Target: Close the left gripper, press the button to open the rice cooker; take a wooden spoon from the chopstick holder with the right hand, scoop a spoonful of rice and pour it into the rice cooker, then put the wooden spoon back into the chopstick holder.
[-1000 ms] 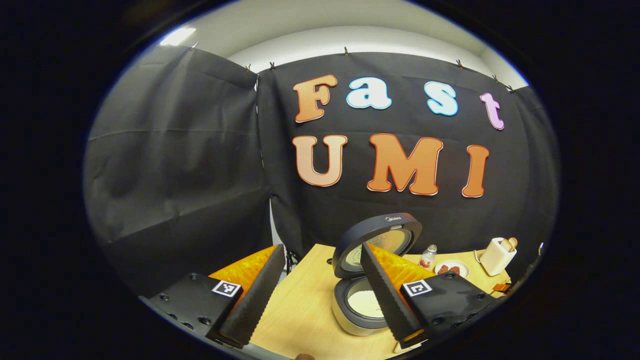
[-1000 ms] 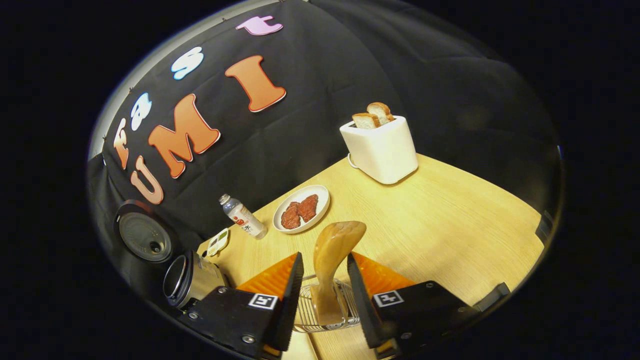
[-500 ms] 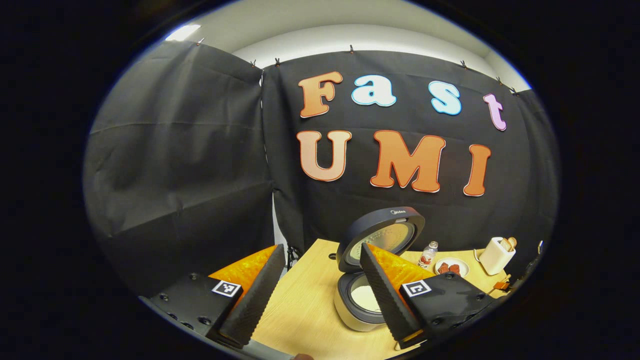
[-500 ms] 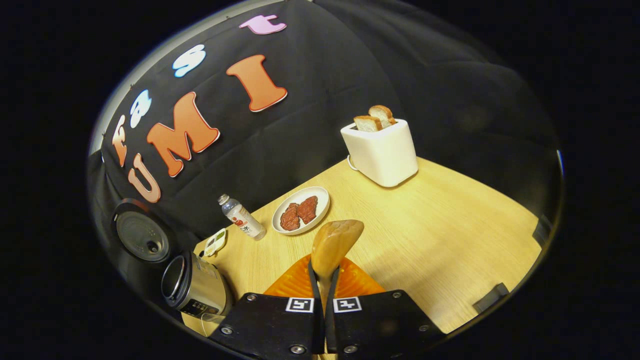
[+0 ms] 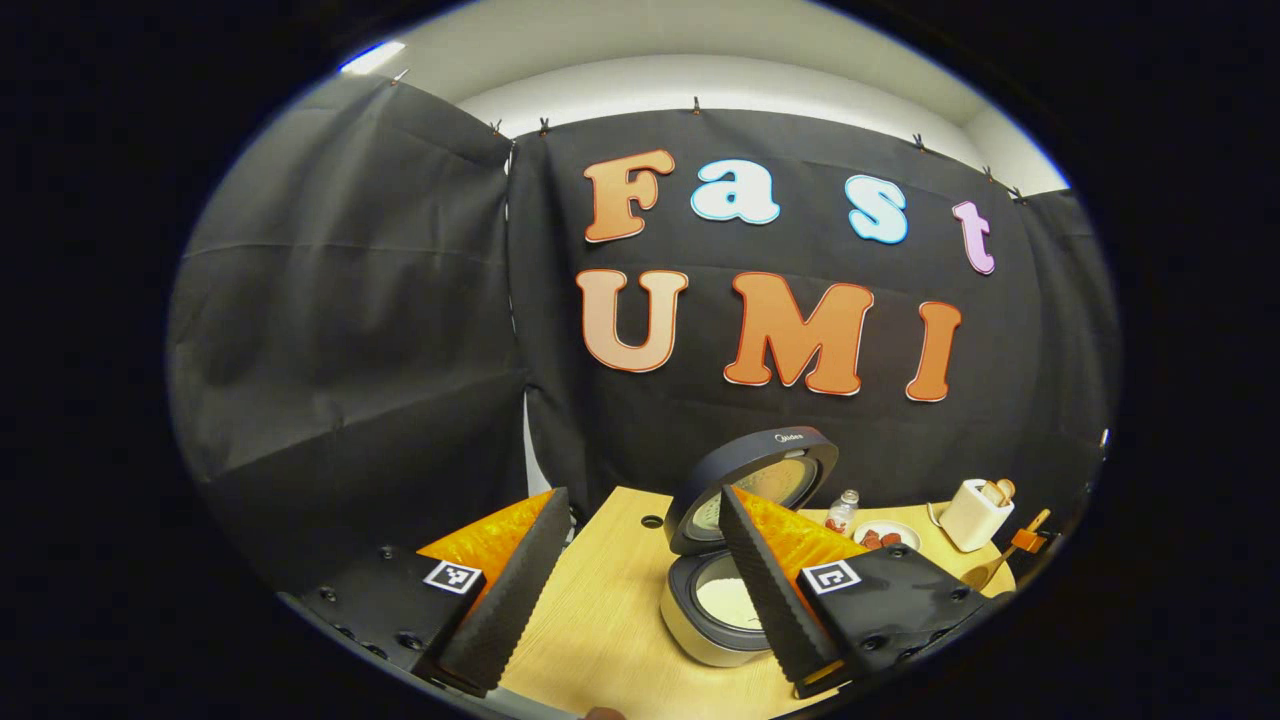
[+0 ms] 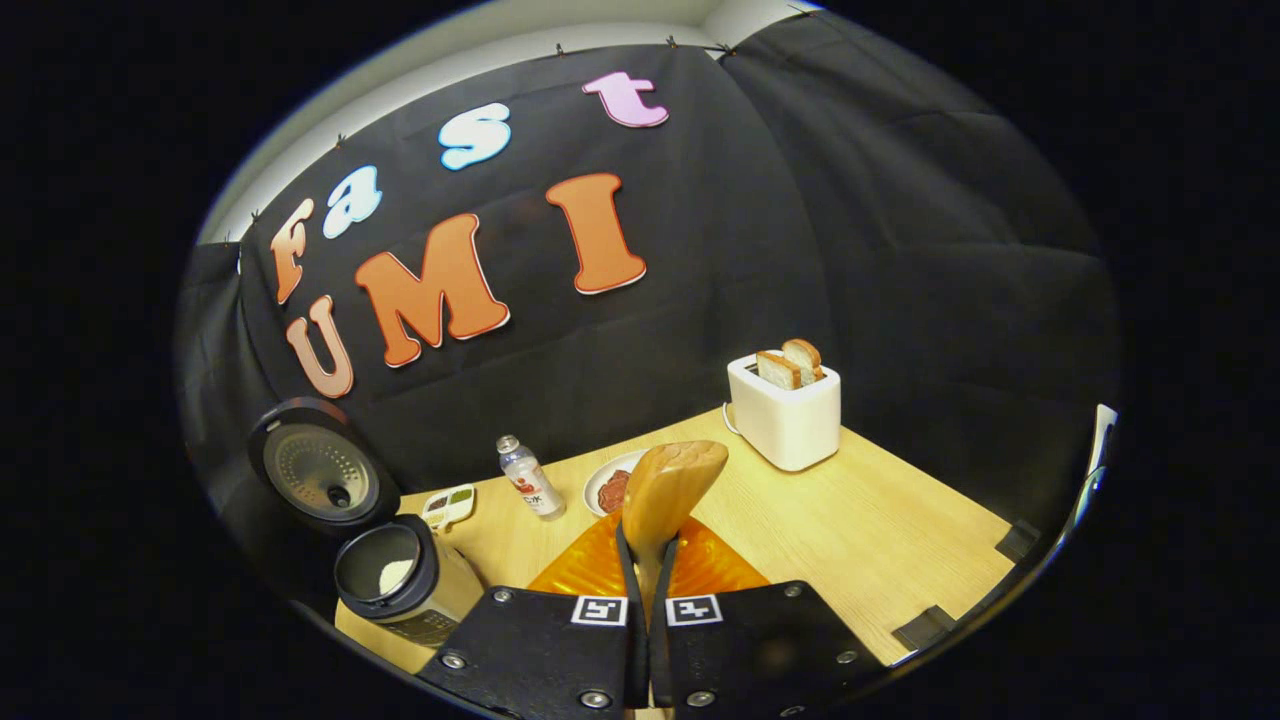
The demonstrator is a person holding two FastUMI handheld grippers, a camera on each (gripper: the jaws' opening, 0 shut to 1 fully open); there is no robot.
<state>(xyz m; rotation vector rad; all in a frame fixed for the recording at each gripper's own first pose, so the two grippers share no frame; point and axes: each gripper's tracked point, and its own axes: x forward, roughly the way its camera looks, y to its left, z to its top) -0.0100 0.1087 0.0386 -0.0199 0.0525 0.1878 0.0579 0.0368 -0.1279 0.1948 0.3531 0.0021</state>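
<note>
One wooden spoon [image 6: 668,490] clamped upright, bowl topmost

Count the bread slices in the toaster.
2. Both bread slices stand side by side in the top of the white toaster, at the back right of the table. None looks hidden.
</note>
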